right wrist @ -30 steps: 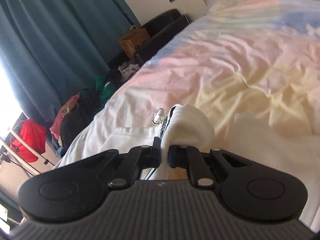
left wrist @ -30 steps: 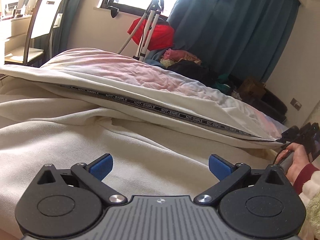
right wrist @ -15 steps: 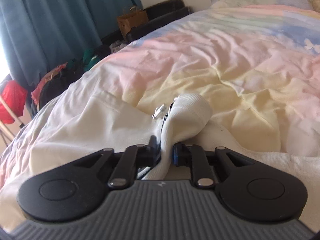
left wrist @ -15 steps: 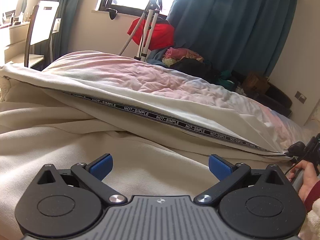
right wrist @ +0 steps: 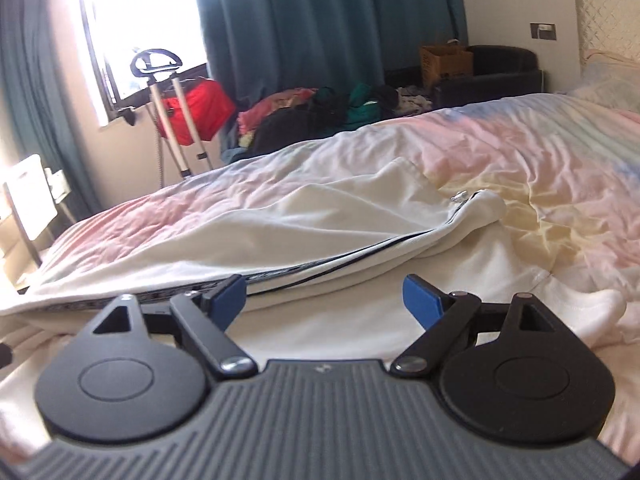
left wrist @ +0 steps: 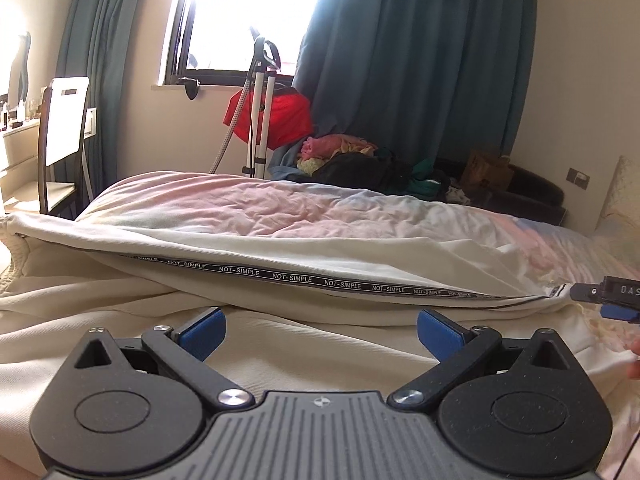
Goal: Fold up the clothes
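A bright window (left wrist: 256, 12) floods the room with daylight. Teal curtains (left wrist: 420, 60) hang on both sides of it. Below the window stands a steamer pole (left wrist: 260, 112) with a red cloth (left wrist: 280, 120). Right of the pole lies a clothes heap (left wrist: 360, 160), then a cardboard box (left wrist: 486, 168). A chair (left wrist: 60, 132) stands left of the window. The bed (left wrist: 280, 208) has a pastel cover.

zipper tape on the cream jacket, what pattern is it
Black tape printed with repeating white "NOT-SIMPLE" lettering, clearest in the left wrist view.

Jacket (right wrist: 320, 216) on bed (right wrist: 540, 152), clothes pile (right wrist: 320, 108) behind
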`<move>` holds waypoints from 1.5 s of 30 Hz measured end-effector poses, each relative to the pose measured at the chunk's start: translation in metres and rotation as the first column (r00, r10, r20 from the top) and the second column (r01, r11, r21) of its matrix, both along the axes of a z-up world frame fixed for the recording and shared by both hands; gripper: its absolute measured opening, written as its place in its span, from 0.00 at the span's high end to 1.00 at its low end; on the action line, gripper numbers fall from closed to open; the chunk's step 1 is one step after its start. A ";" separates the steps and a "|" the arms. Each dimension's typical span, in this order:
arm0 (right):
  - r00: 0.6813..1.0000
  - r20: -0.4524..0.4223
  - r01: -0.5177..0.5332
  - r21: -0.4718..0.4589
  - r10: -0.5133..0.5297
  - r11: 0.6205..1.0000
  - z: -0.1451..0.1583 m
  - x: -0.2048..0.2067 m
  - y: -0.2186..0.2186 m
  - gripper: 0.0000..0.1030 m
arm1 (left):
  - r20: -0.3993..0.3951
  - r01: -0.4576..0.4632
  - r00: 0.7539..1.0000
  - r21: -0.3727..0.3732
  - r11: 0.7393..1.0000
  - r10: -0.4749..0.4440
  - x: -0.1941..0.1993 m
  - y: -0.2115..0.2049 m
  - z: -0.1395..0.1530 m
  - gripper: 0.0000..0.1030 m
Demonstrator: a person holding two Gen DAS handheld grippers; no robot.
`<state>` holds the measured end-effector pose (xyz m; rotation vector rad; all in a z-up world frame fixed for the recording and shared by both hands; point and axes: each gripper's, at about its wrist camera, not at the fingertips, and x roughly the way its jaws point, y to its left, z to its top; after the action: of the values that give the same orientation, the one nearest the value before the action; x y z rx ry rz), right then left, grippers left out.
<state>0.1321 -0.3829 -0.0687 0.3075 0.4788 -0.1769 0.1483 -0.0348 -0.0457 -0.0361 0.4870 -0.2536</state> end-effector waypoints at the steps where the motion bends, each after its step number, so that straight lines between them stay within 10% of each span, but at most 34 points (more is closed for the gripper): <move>1: 1.000 0.015 -0.028 0.007 0.028 1.000 0.005 -0.010 0.007 0.16 | 0.007 0.000 1.000 0.007 1.000 0.000 -0.008 0.001 0.002 0.00; 14: 0.974 0.077 -0.198 -0.164 0.213 0.966 0.021 -0.047 0.070 0.16 | 0.073 -0.040 0.997 0.071 0.997 0.035 -0.077 -0.007 0.014 0.00; 23: 0.987 0.048 -0.141 -0.153 0.150 0.978 0.015 -0.037 0.059 0.16 | -0.200 -0.274 0.947 -0.084 0.958 0.253 -0.067 0.058 -0.006 0.00; 30: 0.997 -0.073 -0.027 -0.133 0.018 0.991 0.006 -0.026 0.030 0.16 | -0.495 -0.645 0.716 -0.197 0.738 0.493 -0.070 0.178 -0.022 0.00; 37: 0.990 -0.134 0.046 -0.058 -0.054 0.997 -0.004 -0.021 0.004 0.16 | -0.763 -0.856 0.497 -0.350 0.381 0.414 -0.057 0.295 -0.051 0.02; 39: 0.987 -0.147 0.058 -0.047 -0.064 0.997 -0.005 -0.019 0.001 0.16 | -0.780 -0.883 0.457 -0.340 0.322 0.428 -0.051 0.314 -0.052 0.04; 45: 0.981 -0.164 0.096 -0.051 -0.104 0.994 -0.006 -0.020 -0.006 0.16 | -0.693 -0.843 0.533 -0.379 0.383 0.486 -0.035 0.334 -0.039 0.06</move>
<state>0.1126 -0.3892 -0.0745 0.2761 0.6244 -0.3121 0.1129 0.2996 -0.0847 -1.0859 0.8125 0.4777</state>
